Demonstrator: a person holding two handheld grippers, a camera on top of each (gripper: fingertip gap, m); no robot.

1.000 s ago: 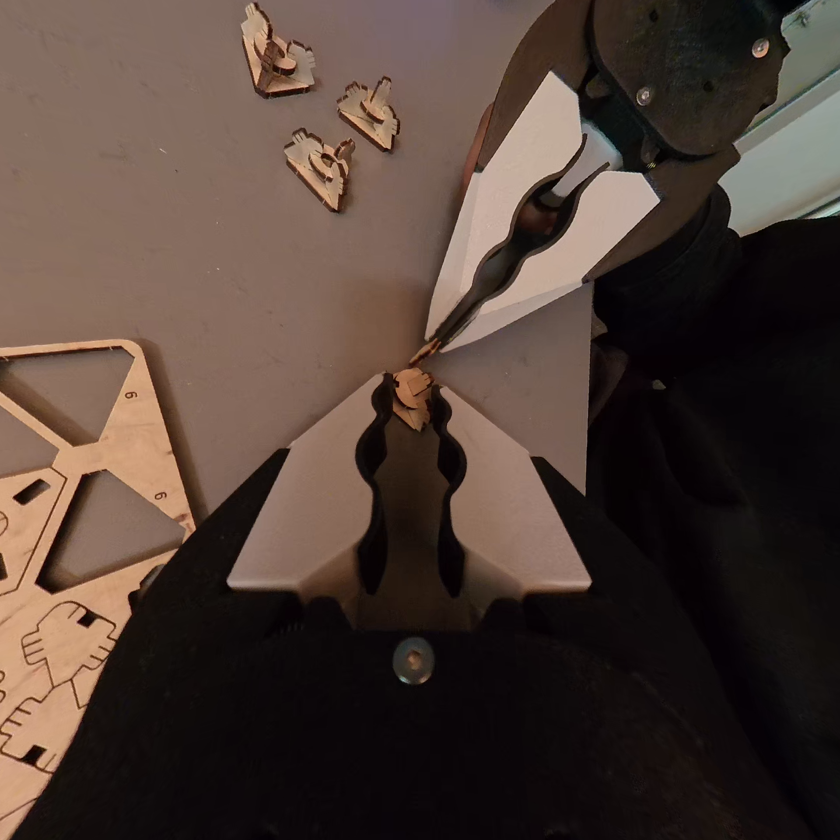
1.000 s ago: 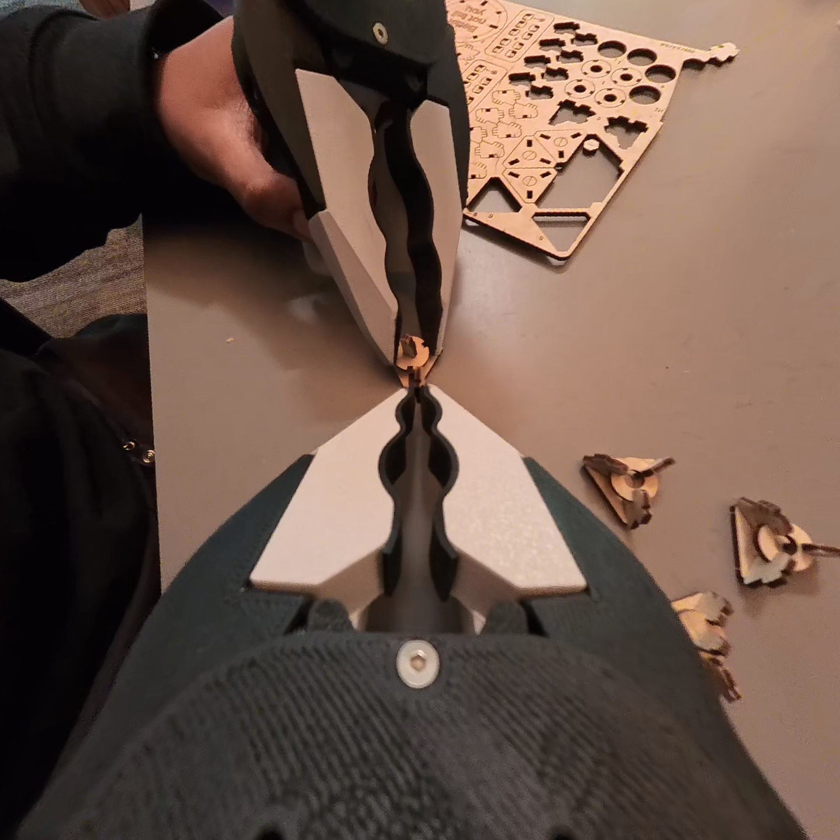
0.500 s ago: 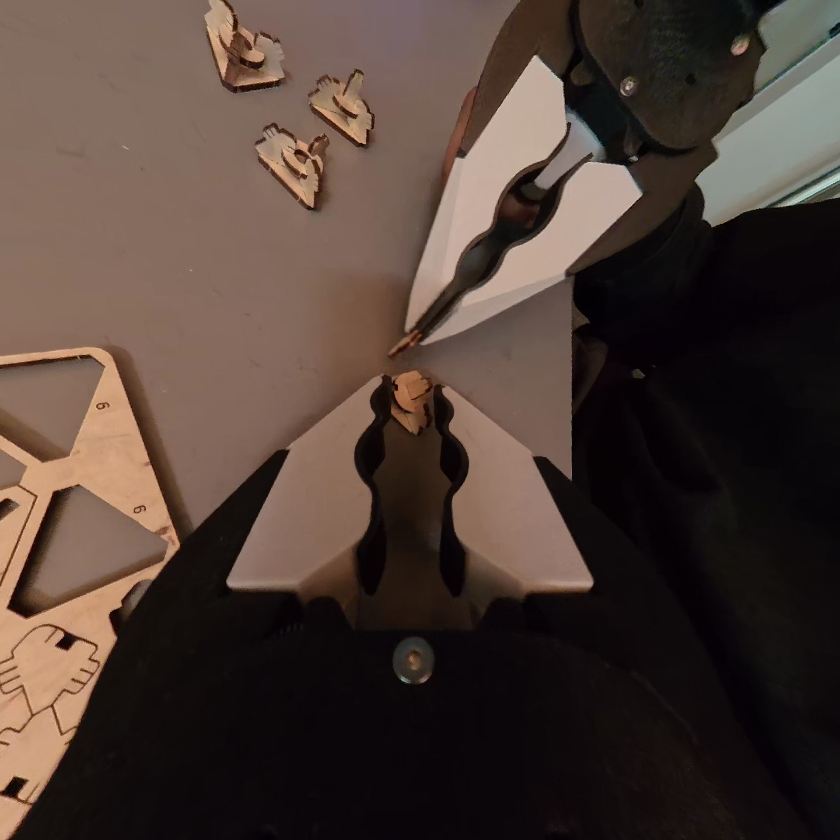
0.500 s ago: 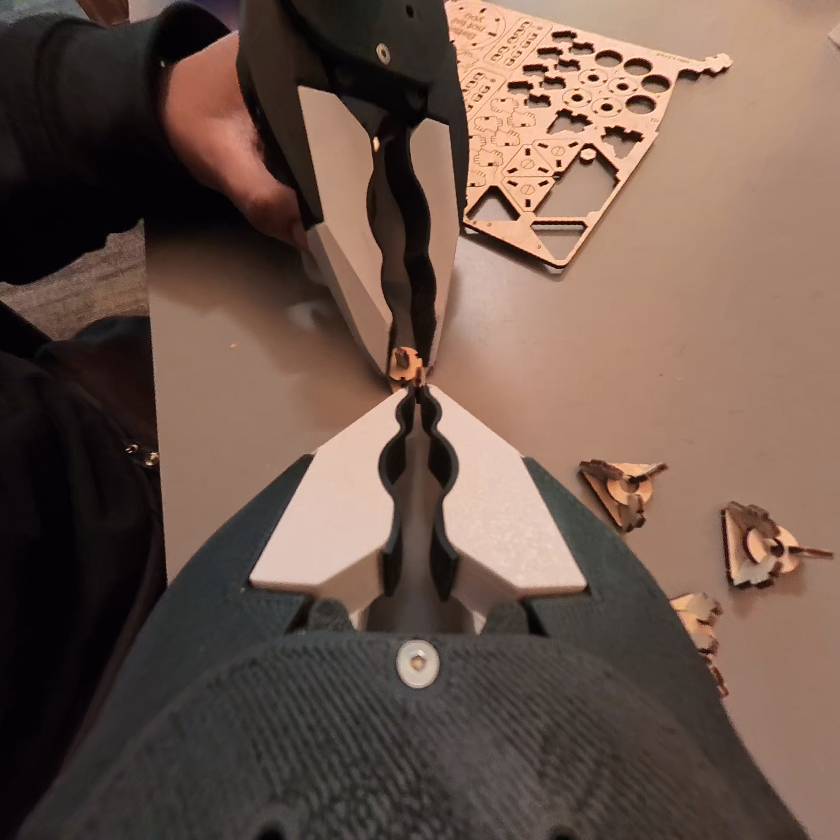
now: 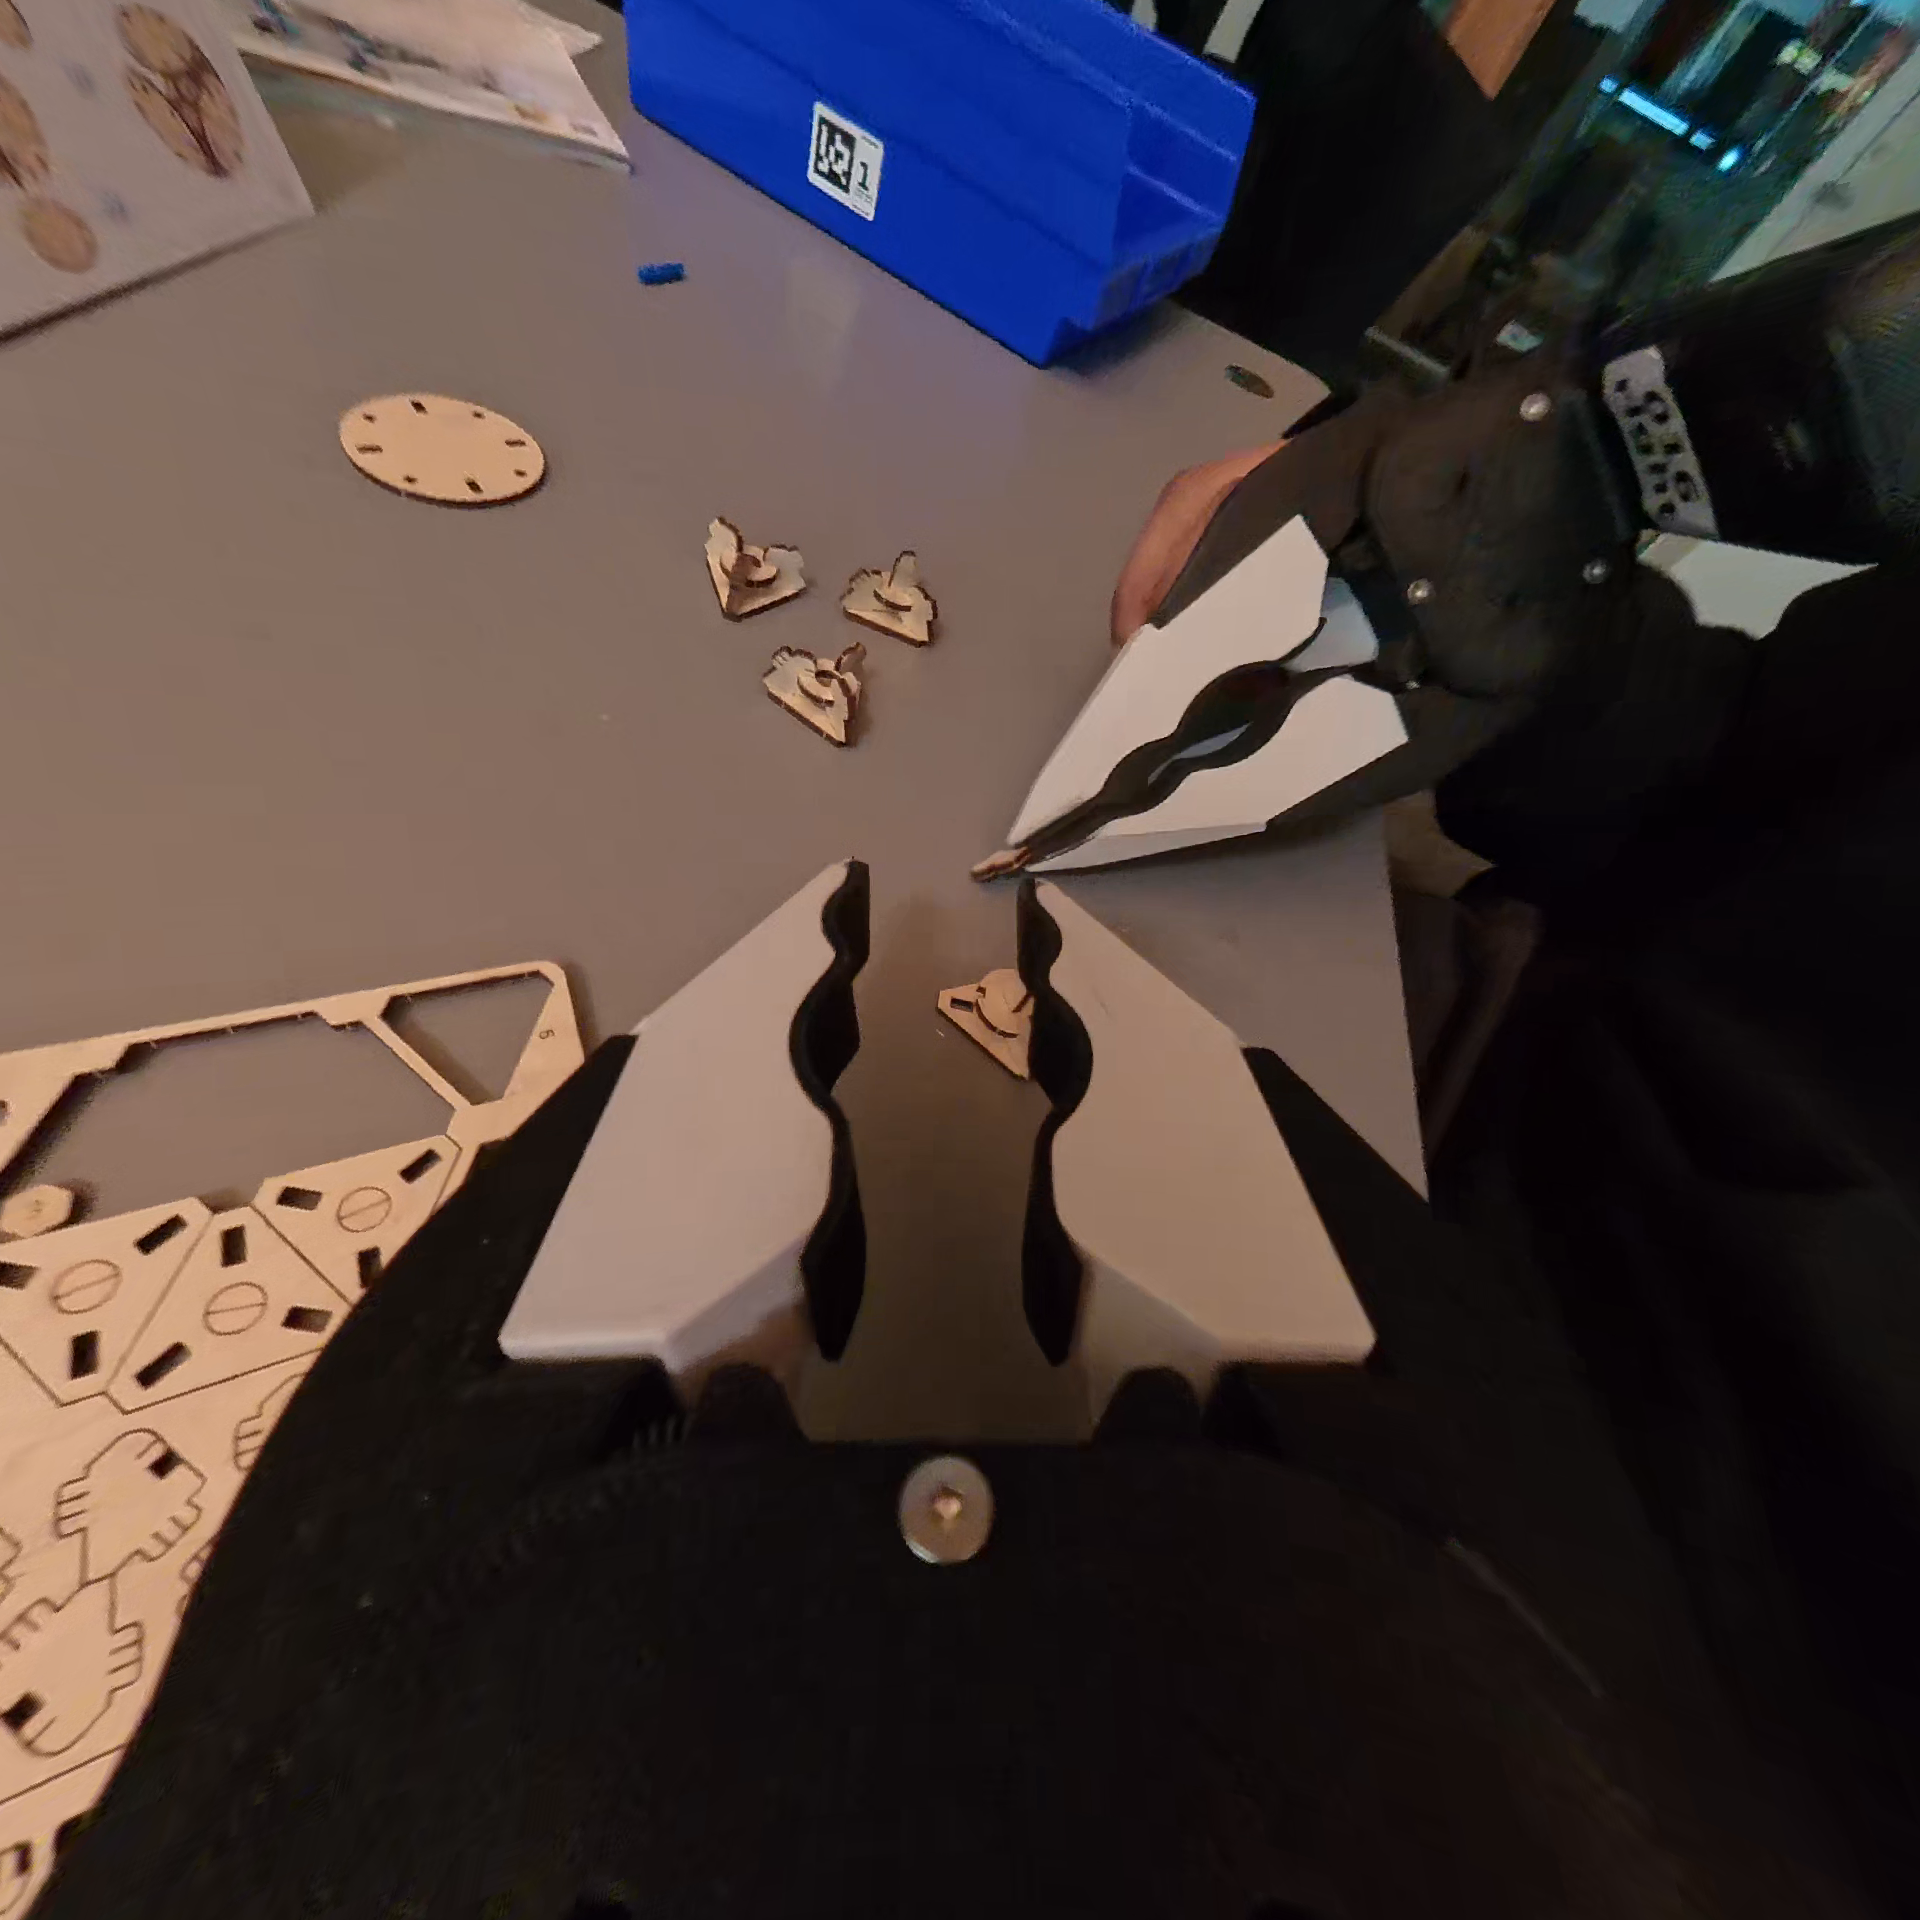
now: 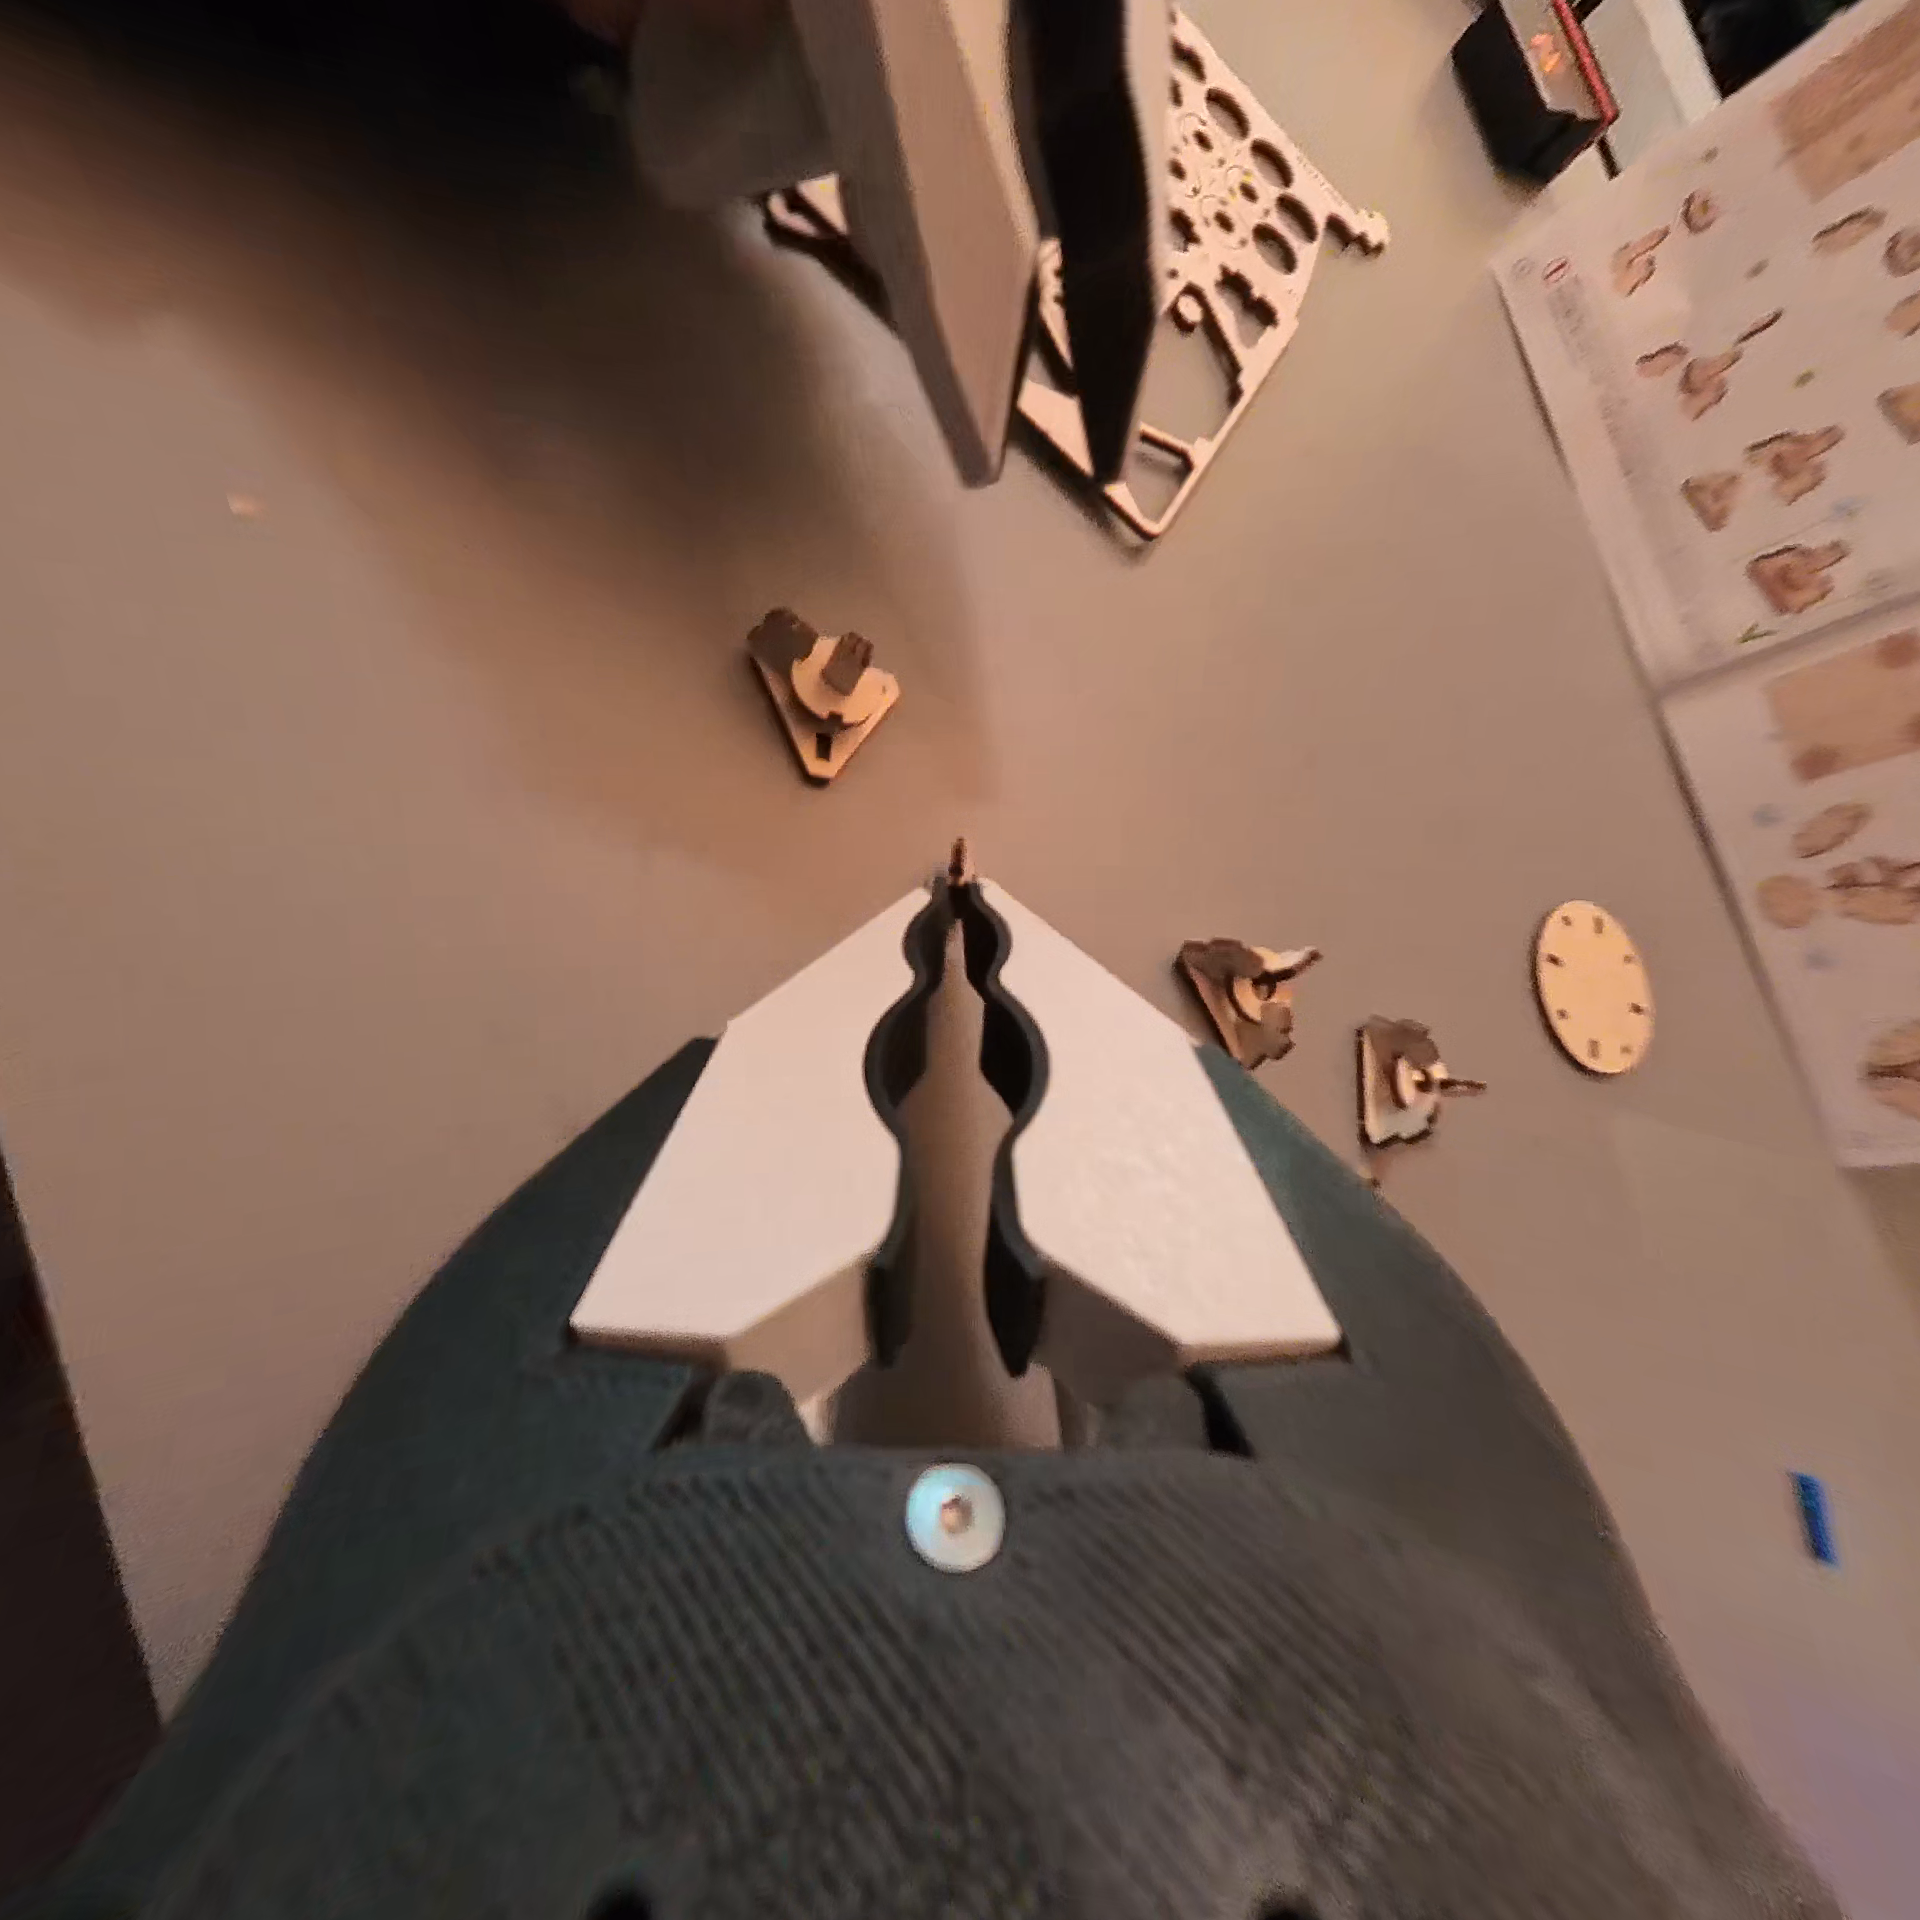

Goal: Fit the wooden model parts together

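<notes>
My left gripper [image 5: 940, 876] is open and holds nothing. A small triangular wooden assembly [image 5: 987, 1016] lies on the grey table [image 5: 416, 779] below it, partly hidden by the right finger [image 5: 1049, 1029]. In the right wrist view the same assembly [image 6: 826, 691] lies free on the table, with the left gripper [image 6: 1039, 312] raised above and beyond it. My right gripper [image 6: 956, 899] is shut on a thin little wooden piece [image 6: 958, 862] that sticks out of its tips. The left wrist view also shows the right gripper [image 5: 1023, 857] pinching that piece [image 5: 995, 862], just off my left gripper's right fingertip.
Three more triangular wooden assemblies [image 5: 753, 582] [image 5: 891, 601] [image 5: 816, 691] and a round slotted disc [image 5: 442, 452] lie farther out. A laser-cut wooden sheet [image 5: 208, 1195] lies at the left, a blue bin [image 5: 935, 156] at the back, and instruction pages [image 6: 1766, 416] beside it.
My left gripper opened and let go of the triangular assembly, which now lies on the table, then lifted and tilted up. My right gripper stayed shut on its thin piece and drew apart.
</notes>
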